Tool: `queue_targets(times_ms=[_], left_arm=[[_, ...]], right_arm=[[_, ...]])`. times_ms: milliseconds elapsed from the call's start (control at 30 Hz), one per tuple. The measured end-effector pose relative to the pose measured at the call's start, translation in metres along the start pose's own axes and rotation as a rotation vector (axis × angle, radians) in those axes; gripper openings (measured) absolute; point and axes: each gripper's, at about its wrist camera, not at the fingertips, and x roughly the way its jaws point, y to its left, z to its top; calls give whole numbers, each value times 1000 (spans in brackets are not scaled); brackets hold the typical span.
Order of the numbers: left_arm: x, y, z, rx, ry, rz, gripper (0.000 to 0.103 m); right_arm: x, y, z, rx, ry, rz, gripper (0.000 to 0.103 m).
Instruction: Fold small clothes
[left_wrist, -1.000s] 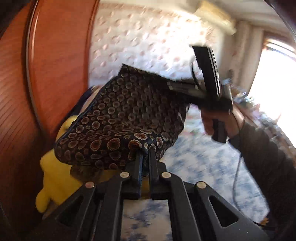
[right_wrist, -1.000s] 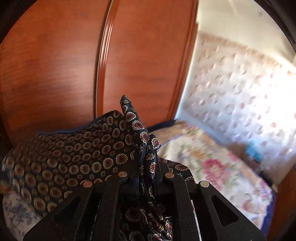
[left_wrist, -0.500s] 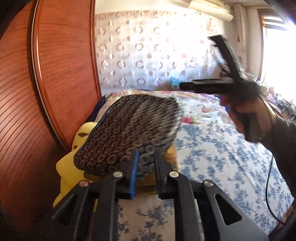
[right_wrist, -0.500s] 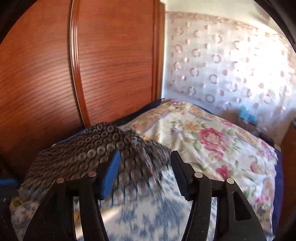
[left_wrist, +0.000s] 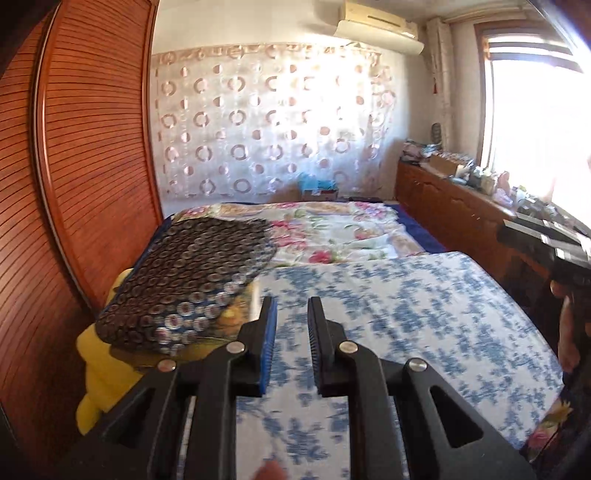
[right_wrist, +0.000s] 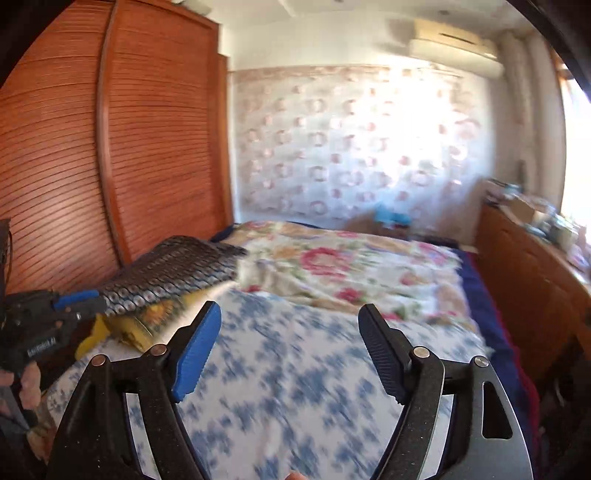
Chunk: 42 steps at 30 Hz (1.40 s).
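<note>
A folded dark cloth with small ring patterns (left_wrist: 184, 280) lies flat on a yellow pile (left_wrist: 99, 369) at the bed's left side, against the wardrobe. My left gripper (left_wrist: 291, 306) hovers just right of it, jaws a narrow gap apart with nothing between them. The right wrist view shows the same cloth (right_wrist: 170, 269) to the left, with the left gripper (right_wrist: 83, 299) beside it. My right gripper (right_wrist: 290, 314) hangs over the blue-flowered sheet, its jaws opening wide and holding nothing. It also shows at the right edge as the right gripper (left_wrist: 508, 230), held by a hand.
The bed carries a blue-flowered sheet (left_wrist: 406, 314) in front and a pink floral quilt (left_wrist: 332, 229) behind. A slatted wooden wardrobe (left_wrist: 92, 147) runs along the left. A cluttered low wooden cabinet (left_wrist: 461, 214) stands on the right under the window.
Both grippers let go of the dark cloth, which now lies folded on the yellow pile. Both have drawn away to the right, and the right jaws have spread wide.
</note>
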Motion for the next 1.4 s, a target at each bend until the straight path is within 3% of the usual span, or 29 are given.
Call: queue_targets(times_ms=[200, 333, 1400], left_arm=[[-11, -22, 3, -1, -27, -27, 15], [-18, -30, 3, 2, -47, 0, 15], [-54, -46, 3, 8, -77, 27, 15]], right_arm=[[-38, -23, -23, 58, -18, -95, 79], [-55, -29, -34, 71, -29, -126, 79], [-88, -24, -38, 105, -74, -174, 79]])
